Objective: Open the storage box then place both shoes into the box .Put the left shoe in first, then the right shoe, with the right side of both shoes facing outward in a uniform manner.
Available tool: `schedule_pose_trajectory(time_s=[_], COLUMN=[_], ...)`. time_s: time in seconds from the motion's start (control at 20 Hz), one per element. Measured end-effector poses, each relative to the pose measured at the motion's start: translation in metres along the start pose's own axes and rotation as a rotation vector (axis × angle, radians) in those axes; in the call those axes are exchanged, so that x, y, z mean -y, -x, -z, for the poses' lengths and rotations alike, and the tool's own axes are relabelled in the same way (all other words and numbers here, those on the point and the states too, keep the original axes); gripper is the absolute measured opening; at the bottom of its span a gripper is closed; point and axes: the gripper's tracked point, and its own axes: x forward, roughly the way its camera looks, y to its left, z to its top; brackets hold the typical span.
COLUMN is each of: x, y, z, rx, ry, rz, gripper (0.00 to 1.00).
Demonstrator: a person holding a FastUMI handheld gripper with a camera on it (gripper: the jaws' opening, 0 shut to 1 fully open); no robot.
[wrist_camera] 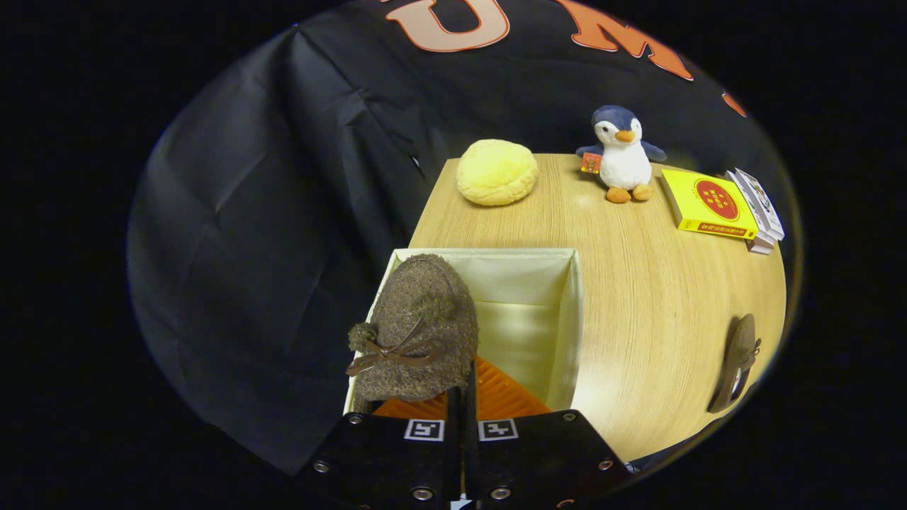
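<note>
The gripper point(464, 418) hangs over the near end of the open storage box point(575, 304), its two fingers drawn close together on the rear edge of a brown fuzzy shoe point(418, 326); the gap between them is very narrow, and they appear to pinch the shoe's thin heel edge. That shoe sits upright with its toe pointing away, against the box's left wall, a small brown bow and pompom on its near side. Just beside it an orange ribbed surface point(499, 393) shows inside the box. The cream-lined box stands at the near left corner of the wooden table point(638, 283). The second brown shoe point(737, 365) lies near the table's right edge, well apart from the box. Along the far edge sit a yellow plush bun point(497, 172), a penguin toy point(622, 156), and at the far right corner a yellow box point(710, 204) beside some stacked books point(762, 212).
</note>
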Motion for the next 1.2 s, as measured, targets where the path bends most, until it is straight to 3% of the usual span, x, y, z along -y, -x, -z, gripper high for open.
schedule_pose_trajectory(time_s=[0.45, 0.6, 0.75, 0.95, 1.2], x=[-0.01, -0.01, -0.033, -0.036, -0.029], y=[-0.055, -0.068, -0.062, -0.036, 0.023], z=[0.035, 0.044, 0.052, 0.049, 0.034], rx=[-0.121, -0.168, -0.198, -0.169, -0.093], ry=[-0.032, -0.06, -0.085, -0.04, -0.036], rz=[0.058, 0.035, -0.068, -0.148, -0.289], gripper=[0.06, 0.14, 0.14, 0.27, 0.59])
